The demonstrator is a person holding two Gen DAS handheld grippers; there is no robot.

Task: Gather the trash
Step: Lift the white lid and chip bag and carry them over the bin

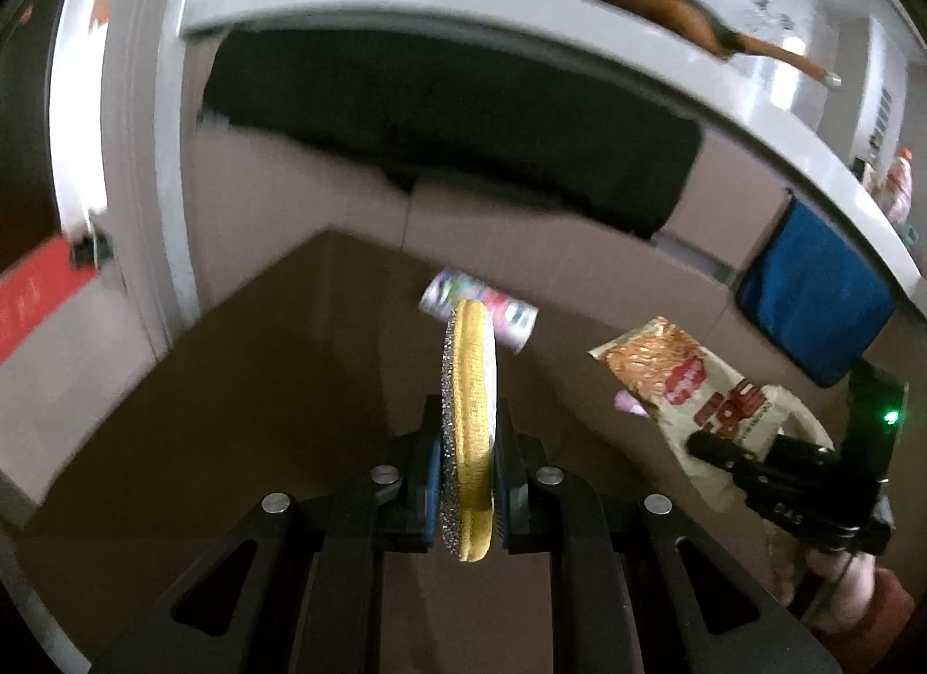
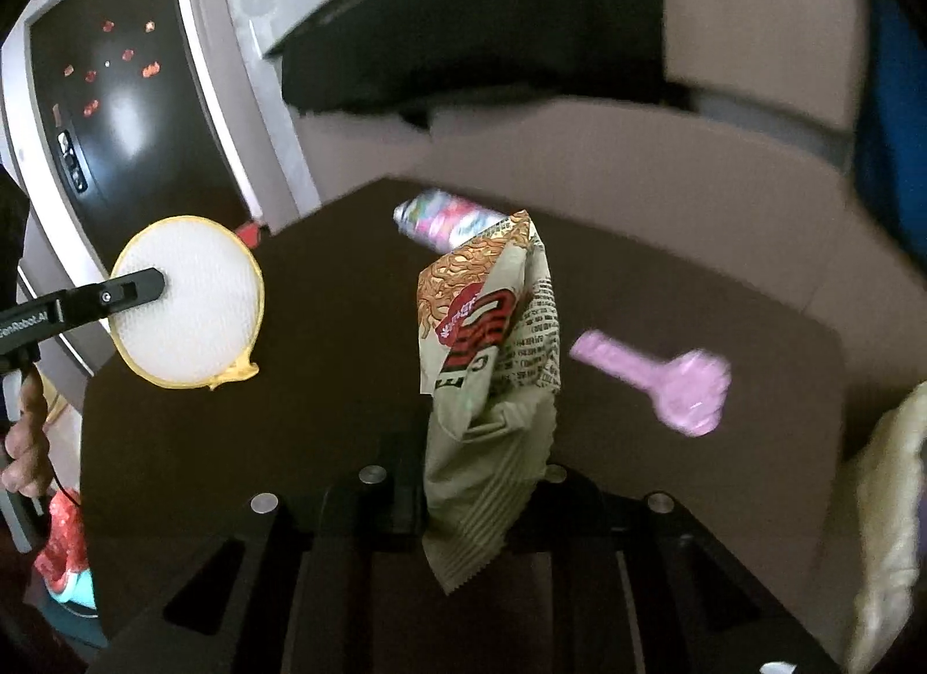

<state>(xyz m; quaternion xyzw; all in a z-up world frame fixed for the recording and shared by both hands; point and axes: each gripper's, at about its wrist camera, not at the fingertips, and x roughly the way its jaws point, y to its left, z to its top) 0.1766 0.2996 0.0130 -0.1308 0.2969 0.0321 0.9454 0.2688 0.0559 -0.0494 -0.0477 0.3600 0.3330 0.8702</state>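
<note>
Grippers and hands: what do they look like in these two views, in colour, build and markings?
Both grippers are matte black with angular linkage arms and silver round pins. The left gripper has blue finger pads; white lettering ending "Robot.AI" shows on its side in the right wrist view. The right gripper carries a green indicator light and faint lettering. The right hand is bare with a reddish-brown sleeve cuff.

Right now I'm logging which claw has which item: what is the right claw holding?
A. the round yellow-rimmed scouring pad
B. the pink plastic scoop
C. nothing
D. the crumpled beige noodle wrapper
D: the right claw is shut on the crumpled beige noodle wrapper, which stands up from between its fingers; the left claw grips the round yellow-rimmed scouring pad.
</note>
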